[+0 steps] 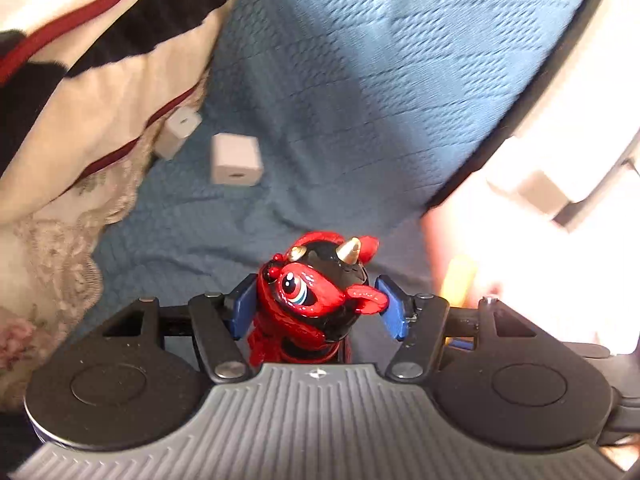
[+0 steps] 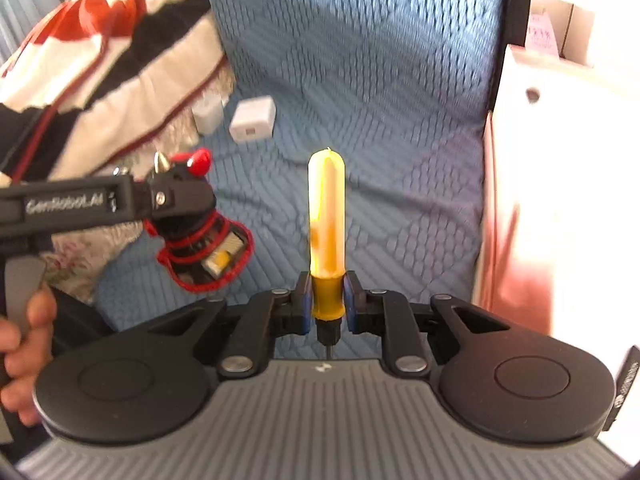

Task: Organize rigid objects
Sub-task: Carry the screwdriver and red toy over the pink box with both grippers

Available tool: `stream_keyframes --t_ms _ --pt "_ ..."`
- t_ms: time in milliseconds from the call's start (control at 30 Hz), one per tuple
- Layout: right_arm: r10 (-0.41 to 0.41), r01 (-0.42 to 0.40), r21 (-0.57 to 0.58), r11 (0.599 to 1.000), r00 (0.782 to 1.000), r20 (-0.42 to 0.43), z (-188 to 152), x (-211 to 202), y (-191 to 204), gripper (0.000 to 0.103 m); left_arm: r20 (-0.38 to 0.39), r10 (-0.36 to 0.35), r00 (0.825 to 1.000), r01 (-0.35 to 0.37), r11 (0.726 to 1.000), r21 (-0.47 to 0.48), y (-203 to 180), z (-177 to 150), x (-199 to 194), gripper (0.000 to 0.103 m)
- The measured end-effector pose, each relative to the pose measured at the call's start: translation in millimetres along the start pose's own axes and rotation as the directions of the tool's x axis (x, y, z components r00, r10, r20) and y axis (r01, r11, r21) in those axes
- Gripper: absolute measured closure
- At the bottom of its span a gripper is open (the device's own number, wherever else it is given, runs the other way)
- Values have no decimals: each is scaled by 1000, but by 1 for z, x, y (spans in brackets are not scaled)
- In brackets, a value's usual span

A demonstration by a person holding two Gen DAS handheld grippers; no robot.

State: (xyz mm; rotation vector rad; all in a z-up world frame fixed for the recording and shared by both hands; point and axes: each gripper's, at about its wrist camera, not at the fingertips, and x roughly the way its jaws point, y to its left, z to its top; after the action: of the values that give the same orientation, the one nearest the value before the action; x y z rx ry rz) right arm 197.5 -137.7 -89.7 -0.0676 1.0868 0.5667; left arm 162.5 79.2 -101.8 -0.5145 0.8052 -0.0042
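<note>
Both tongs are loaded and clear of the blue quilted bed cover [image 1: 360, 80]. The left tongs [image 1: 316, 304] clasp a red and black horned figurine [image 1: 316, 292] at its head, body hanging free below. The right tongs [image 2: 328, 300], nearly closed, pinch the base of a yellow capped tube [image 2: 327, 216], standing upright. Two white cubes [image 2: 253, 119] lie near the striped bedding [image 2: 120, 60]. Recommendation: carry level, keep the two loads apart, and lower each until it rests before opening.
</note>
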Motion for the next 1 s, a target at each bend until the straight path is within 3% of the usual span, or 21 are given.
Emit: stream_keyframes --t_ms 500,800,1000 --pt "-41 49 -57 997 989 142 43 -75 -13 83 83 -58 995 49 993 109 -69 30 -29 36" --pt "-131 155 -74 985 956 263 63 -135 -38 83 123 -121 985 102 983 151 -123 50 -33 36" --pt "-196 216 -38 976 936 293 62 -161 -66 83 112 -163 980 140 971 194 -159 48 -30 36"
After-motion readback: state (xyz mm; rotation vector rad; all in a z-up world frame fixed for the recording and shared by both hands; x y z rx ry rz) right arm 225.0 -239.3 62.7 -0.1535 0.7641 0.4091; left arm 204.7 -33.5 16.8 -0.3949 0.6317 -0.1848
